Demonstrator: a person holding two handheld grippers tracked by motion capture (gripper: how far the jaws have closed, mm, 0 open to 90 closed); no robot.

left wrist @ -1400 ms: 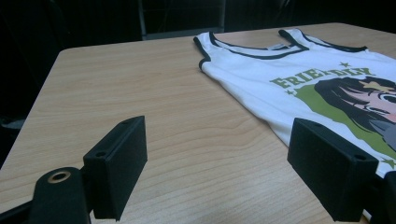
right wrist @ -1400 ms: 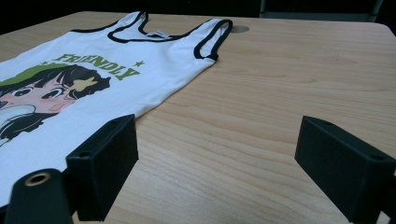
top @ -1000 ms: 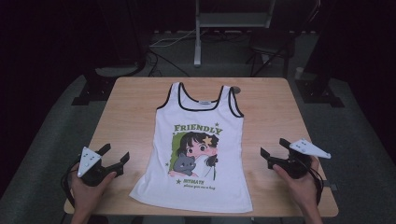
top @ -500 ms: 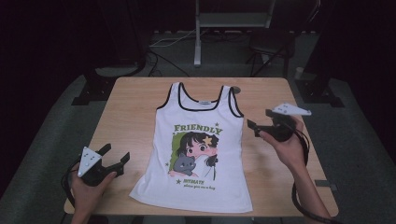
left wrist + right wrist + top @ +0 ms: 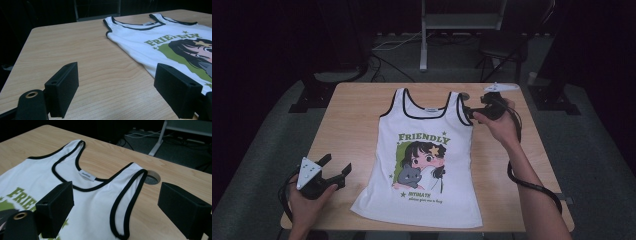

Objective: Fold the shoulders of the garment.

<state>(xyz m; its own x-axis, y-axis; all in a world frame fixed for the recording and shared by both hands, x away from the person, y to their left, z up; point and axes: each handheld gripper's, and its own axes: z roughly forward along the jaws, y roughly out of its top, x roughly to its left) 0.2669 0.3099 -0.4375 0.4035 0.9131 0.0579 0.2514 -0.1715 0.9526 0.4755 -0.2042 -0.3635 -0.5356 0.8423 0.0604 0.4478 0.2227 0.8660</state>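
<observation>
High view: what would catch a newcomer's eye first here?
A white tank top printed FRIENDLY lies flat in the middle of the wooden table. The right gripper, jaws open, sits at the top's right shoulder strap; the left gripper waits open at the near left.

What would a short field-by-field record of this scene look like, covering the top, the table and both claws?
garment: white tank top with black trim, lying flat, print side up
print: the word FRIENDLY above a cartoon girl with a grey cat
surface: wooden table with a round cable hole beside the strap
left claw: open, near the table's front left corner, apart from the top
right claw: open, at the top's right shoulder strap, nothing gripped
</observation>
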